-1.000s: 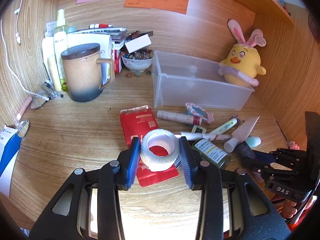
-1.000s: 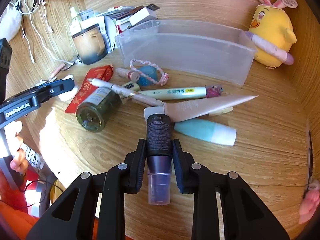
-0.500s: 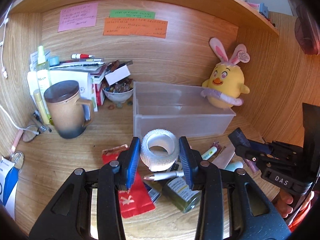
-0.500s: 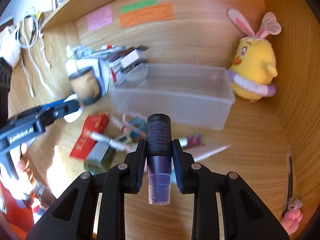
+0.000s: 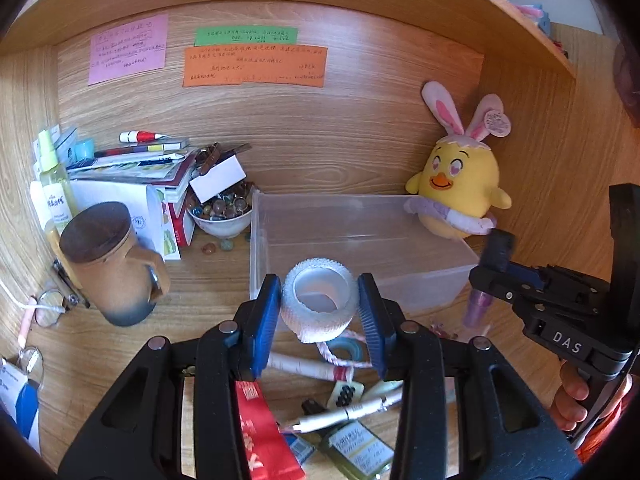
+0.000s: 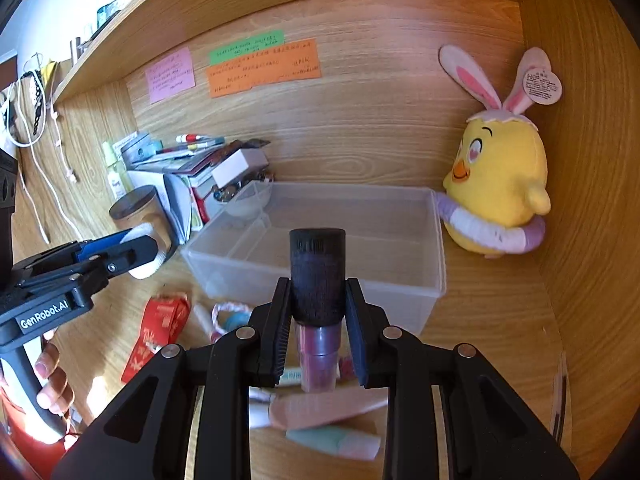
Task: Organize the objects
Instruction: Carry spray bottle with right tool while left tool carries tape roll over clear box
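Left gripper (image 5: 319,314) clamped across a white bandage roll (image 5: 319,305), blue pads on its two outer sides, hollow core facing the camera. Held off the desk (image 5: 200,292), over the near wall of the clear plastic bin (image 5: 360,248) that stands toward the back of the desk, just beside the yellow plush chick (image 5: 460,192) in the back right corner.

Right gripper (image 6: 318,320) closed narrow on a dark cosmetic bottle (image 6: 317,276) — black cap forward, purplish clear body trailing back between the jaws. Also lifted clear of the desk, in front of the bin's near wall.

Handling, as a judgement: roll likely light, soft and springy; grippy woven surface, so little risk of slipping, but liable to squash oval under a hard squeeze. Best taken as now, across the outer wall, not through the core. Bottle stiff, smooth and round — could swivel or slide between flat pads; grip at the cap-to-body step looks sensible. Possibly glass or hard plastic, so better lowered than dropped.

Bin looks empty. More clutter left along the front edge: red packet (image 5: 260,432), small green-labelled jar (image 5: 356,452), pale tube (image 6: 320,410), mint tube (image 6: 332,442). Task judged early, both items ready for the bin.
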`<action>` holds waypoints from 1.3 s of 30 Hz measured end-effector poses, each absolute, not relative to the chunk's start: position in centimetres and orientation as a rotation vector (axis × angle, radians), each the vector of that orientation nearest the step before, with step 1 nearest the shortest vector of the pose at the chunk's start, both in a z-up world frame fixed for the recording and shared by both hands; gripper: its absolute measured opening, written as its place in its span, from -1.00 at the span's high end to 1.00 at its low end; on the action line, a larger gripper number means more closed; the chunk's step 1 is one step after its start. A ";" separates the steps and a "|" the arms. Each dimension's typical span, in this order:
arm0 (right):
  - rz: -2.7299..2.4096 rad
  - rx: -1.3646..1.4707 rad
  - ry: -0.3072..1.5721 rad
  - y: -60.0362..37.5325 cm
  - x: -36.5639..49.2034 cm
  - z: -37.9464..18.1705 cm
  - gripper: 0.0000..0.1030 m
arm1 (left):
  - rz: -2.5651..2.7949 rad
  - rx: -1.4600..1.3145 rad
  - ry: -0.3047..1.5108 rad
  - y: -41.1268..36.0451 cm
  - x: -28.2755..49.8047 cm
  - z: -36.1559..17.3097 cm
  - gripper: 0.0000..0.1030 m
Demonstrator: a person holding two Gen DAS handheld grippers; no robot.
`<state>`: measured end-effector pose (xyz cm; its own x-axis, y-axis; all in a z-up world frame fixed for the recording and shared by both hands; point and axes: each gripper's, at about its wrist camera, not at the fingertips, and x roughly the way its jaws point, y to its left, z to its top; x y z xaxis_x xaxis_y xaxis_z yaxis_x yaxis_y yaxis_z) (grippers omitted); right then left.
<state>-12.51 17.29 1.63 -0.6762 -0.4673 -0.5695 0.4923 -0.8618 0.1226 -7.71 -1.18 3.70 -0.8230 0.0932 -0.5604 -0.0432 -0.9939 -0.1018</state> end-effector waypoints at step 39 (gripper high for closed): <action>-2.495 1.068 0.230 15.4 -24.0 -1.8 0.55 | 2.741 -1.233 -0.094 -0.9 -20.6 -0.5 0.24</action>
